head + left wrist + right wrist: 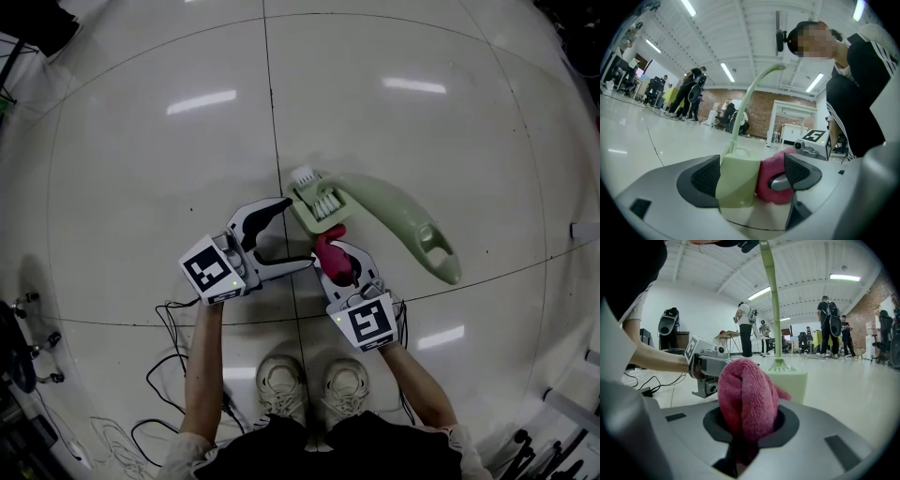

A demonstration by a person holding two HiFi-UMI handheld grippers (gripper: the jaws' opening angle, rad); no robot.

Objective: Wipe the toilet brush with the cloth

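A pale green toilet brush (394, 217) stands in its square green holder (317, 203) on the white floor, its white bristles (326, 201) showing at the holder's top. My right gripper (335, 259) is shut on a bunched pink cloth (332, 251), which touches the holder's near side. In the right gripper view the cloth (747, 401) fills the jaws with the holder (790, 383) just behind. My left gripper (292, 234) is open at the holder's left. In the left gripper view the holder (736, 180) and cloth (771, 183) sit side by side between its pads (705, 176).
Black cables (173, 375) lie on the floor at the lower left near a stand (19, 347). The person's shoes (309, 380) are just below the grippers. Far off, people (691, 91) and desks (729, 341) stand around the hall.
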